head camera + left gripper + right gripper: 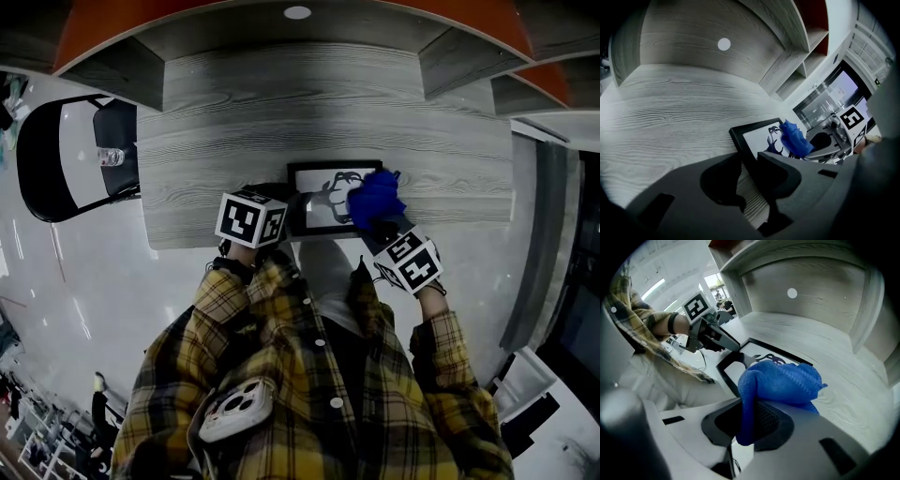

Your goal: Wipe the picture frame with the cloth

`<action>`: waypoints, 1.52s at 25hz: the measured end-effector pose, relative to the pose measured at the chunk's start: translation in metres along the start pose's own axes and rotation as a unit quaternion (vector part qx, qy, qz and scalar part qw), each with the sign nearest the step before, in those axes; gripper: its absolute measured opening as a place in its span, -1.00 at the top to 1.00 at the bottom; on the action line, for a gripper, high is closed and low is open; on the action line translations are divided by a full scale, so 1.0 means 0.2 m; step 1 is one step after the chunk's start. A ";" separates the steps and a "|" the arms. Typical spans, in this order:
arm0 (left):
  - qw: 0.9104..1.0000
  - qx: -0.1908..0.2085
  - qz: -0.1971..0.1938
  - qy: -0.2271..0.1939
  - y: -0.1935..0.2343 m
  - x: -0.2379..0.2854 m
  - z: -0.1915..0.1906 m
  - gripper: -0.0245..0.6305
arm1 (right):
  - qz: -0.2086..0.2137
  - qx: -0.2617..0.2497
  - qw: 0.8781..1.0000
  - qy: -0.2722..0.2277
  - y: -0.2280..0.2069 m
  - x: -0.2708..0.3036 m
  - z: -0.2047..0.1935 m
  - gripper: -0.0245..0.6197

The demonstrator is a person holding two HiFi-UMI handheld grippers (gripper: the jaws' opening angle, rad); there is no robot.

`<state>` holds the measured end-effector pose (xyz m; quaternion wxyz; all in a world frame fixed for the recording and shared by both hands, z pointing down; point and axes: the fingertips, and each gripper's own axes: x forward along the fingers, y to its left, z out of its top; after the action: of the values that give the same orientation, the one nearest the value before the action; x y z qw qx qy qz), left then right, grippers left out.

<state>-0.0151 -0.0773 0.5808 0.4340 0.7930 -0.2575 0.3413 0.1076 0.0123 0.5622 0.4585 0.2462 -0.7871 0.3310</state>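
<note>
Table (281, 94): grey wood, frame (323, 208) lying flat.
Left claw (749, 187): apart, astride frame's edge, steadying it, I think.
Right claw (750, 420): clamped on cloth (780, 380), over frame to wipe.

Looked like an office or showroom rather than a home. Showed a grey wood-grain surface (319, 103) built into a shelving unit (806, 58) with red panels (103, 33), and a black-and-white chair (56, 159) on a glossy white floor (84, 281). Had strip lights (654, 287) overhead and glazed partitions (825, 101) beyond.
</note>
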 end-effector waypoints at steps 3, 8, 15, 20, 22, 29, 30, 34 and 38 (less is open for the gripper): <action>1.000 0.000 -0.001 0.000 0.00 0.00 0.00 0.58 | 0.015 0.002 1.000 0.014 0.07 0.01 -0.07 0.76; 1.000 0.000 -0.003 0.000 0.01 0.00 -0.01 0.58 | 0.011 0.029 0.999 -0.023 0.07 -0.01 -0.05 0.76; 1.000 0.011 0.010 0.006 -0.01 0.01 0.00 0.58 | -0.009 0.042 0.985 -0.166 -0.04 -0.34 0.39 0.76; 1.000 0.006 0.013 0.001 -0.01 0.01 -0.01 0.58 | -0.052 -0.003 0.984 -0.171 -0.19 -0.28 0.63 0.76; 1.000 0.000 0.011 -0.003 -0.01 0.01 0.00 0.58 | -0.081 -0.024 0.985 -0.148 -0.26 -0.18 0.66 0.76; 1.000 -0.008 0.006 -0.006 0.00 0.01 0.00 0.59 | -0.131 -0.089 0.984 -0.076 -0.35 0.11 0.64 0.76; 1.000 -0.010 0.006 -0.006 0.00 0.00 0.00 0.59 | -0.130 -0.088 0.985 -0.076 -0.35 0.12 0.64 0.76; 1.000 -0.019 0.001 -0.008 0.00 0.00 0.00 0.60 | -0.107 -0.071 0.989 -0.069 -0.31 0.11 0.58 0.76; 1.000 -0.023 -0.002 -0.008 0.00 0.00 0.00 0.60 | -0.082 -0.051 0.994 -0.059 -0.25 0.11 0.50 0.76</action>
<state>-0.0153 -0.0769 0.5811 0.4506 0.7861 -0.2672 0.3281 0.0757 -0.0973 0.5602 0.4485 0.3051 -0.8060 0.2369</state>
